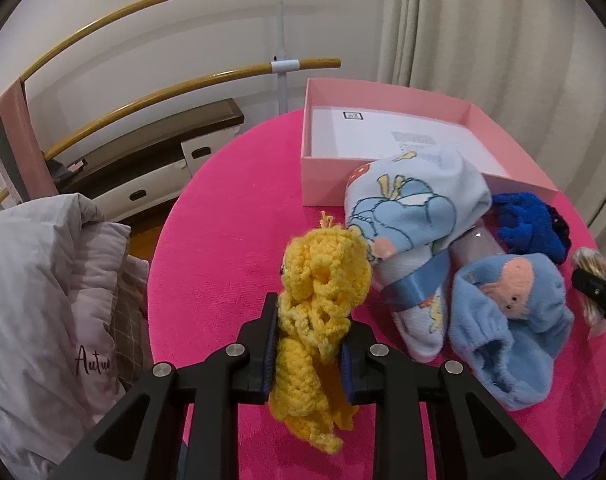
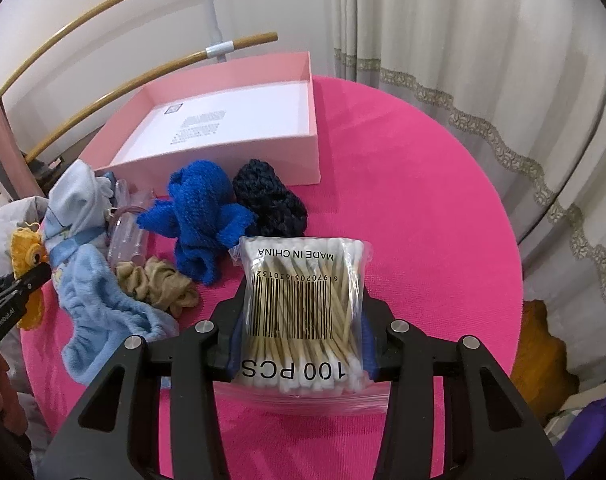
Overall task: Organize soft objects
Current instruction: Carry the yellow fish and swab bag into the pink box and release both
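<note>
The left gripper is clamped on a yellow crocheted toy, which hangs between its fingers above the near part of the round table covered in a bright pink cloth. The right gripper is closed on a clear zip bag of cotton swabs, printed "100 PCS" with a barcode, held above the table's near edge.

Just beyond the left gripper, near the middle of the table, lies a pale blue fleece headband with a small peach face on it. Touching it on the far side is a rolled light blue towel with cartoon prints, banded by a blue ribbon. From the right wrist view, a beige scrunchie rests against the headband, and a clear plastic item lies beside the towel. Farther in sit a royal blue knitted piece and, touching it on its right, a dark navy crocheted piece.

Behind these, toward the table's far edge, stands an open pink box with a white printed sheet on its floor.

Off the table's left edge is a grey quilted bundle. Wooden rails and cream curtains stand along the back.
</note>
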A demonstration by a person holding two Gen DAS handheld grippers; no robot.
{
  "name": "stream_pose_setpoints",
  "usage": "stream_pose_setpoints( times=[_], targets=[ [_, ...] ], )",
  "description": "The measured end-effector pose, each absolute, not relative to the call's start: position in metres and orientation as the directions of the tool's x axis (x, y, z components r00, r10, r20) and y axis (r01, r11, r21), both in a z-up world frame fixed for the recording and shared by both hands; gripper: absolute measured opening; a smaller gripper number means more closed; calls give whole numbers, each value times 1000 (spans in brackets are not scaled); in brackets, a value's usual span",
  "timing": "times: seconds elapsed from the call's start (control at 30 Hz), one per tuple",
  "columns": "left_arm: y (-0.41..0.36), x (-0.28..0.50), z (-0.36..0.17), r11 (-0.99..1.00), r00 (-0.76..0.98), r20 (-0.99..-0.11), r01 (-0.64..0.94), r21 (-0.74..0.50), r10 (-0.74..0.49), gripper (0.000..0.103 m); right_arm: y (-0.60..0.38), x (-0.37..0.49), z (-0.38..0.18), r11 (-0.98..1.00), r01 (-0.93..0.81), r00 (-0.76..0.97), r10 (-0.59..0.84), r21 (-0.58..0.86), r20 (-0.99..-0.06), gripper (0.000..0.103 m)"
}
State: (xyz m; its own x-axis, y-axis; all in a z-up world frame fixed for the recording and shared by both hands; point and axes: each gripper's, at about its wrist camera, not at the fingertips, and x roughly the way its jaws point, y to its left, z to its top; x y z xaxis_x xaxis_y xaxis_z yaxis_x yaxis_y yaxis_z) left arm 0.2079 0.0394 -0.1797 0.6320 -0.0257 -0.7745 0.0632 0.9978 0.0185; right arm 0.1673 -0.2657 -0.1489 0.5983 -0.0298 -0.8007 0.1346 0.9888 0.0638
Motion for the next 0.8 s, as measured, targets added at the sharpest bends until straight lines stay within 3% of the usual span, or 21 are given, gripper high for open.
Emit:
stream_pose_setpoints(
  times=[0.47,0.8],
  targets=[
    [38,183,-114,995,679,-729,96,-21,-81,22,-255,163,-111,991,76,649,34,109,-760,41],
    [10,227,-37,992,770,-632,125,17,-87,22,-239,242,-45,997,-12,715,64,80,-696,41]
  ],
)
